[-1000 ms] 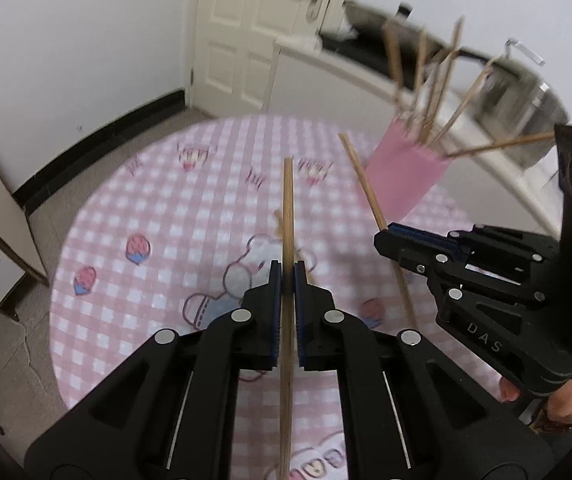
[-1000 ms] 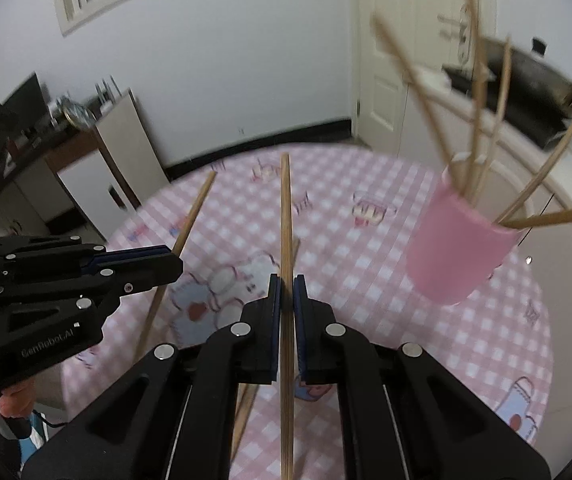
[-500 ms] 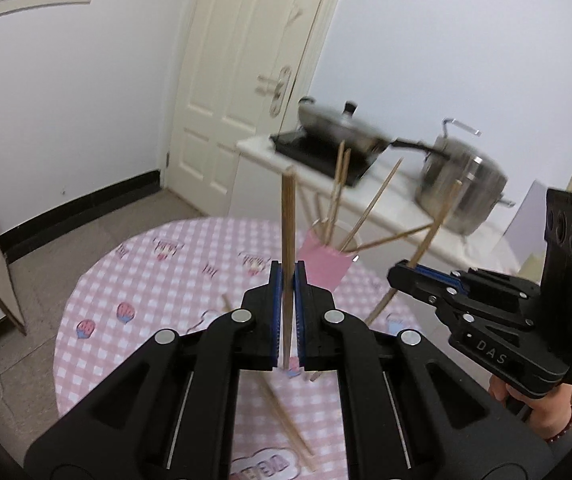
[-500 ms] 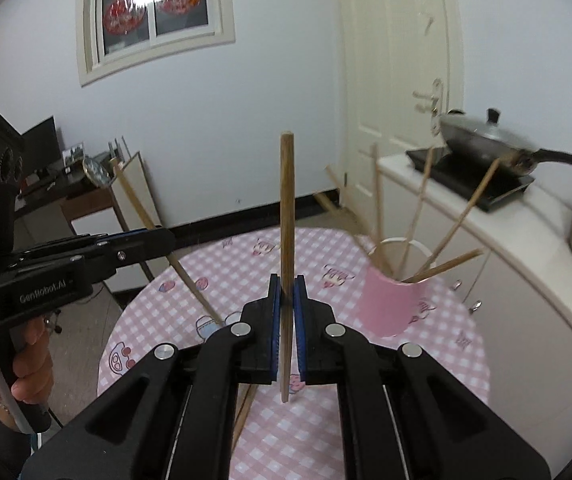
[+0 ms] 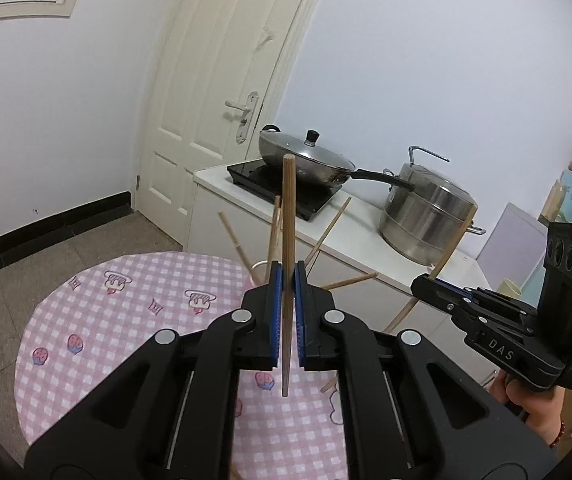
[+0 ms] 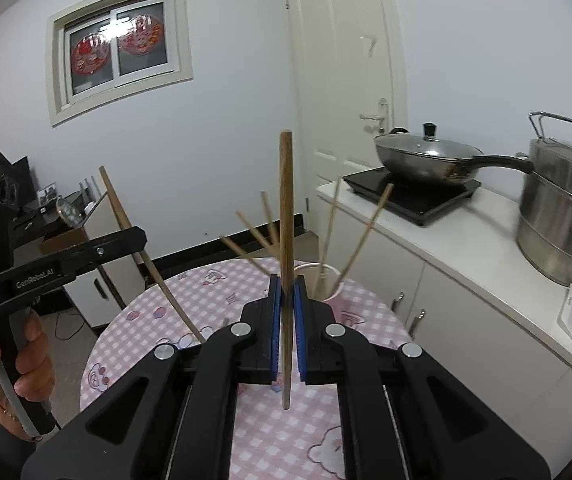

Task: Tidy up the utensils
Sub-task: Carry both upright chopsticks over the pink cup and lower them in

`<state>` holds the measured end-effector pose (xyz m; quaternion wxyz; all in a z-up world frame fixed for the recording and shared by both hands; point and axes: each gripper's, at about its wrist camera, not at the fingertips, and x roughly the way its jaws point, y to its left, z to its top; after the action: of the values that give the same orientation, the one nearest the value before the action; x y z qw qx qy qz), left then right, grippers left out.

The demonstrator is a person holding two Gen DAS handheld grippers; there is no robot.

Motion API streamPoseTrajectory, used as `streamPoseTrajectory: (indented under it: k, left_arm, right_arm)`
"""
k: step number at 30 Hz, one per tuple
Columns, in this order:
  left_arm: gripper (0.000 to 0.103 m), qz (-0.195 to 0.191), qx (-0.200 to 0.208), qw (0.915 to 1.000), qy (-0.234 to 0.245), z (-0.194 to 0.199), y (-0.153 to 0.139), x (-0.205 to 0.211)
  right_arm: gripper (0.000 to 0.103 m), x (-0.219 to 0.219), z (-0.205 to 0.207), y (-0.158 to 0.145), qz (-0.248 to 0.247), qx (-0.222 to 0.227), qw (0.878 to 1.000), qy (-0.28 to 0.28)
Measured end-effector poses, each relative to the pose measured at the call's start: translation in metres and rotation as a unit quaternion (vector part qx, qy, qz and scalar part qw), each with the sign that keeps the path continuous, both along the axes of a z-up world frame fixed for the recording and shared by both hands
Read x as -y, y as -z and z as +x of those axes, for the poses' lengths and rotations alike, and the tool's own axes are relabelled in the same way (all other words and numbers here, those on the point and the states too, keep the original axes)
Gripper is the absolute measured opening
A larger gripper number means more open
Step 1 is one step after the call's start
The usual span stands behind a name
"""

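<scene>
Both tools clamped, left tool point(image 5: 288, 312) and right tool point(image 6: 286, 320) each pinching one upright wooden chopstick point(image 5: 288, 240) mid-shaft above the desk point(image 5: 126, 304) (light, stiff, slick, probably pivots unless gripped near centre), pink cup point(image 6: 336, 292) just ahead.

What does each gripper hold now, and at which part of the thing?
The left gripper and the right gripper each clamp one brown wooden chopstick, upright, on its lower part, with a short end below the pads.
</scene>
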<state>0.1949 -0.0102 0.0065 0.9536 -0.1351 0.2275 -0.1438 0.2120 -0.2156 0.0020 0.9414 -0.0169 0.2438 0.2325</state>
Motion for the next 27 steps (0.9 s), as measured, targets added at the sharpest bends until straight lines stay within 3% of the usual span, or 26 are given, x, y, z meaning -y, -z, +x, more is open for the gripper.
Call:
streamPoseTrajectory:
  k: [16,27]
  left_arm:
    - [0.006,0.071,0.052,0.9960,-0.015,0.023,-0.019,0.050]
    - [0.006,0.073,0.103,0.9912,-0.041,0.048,-0.039,0.062]
  right_arm:
    - [0.005,0.038,0.030,0.002,0.024,0.008,0.999,0.040]
    - [0.005,0.043,0.054,-0.017,0.056,0.063,0.994,0.067]
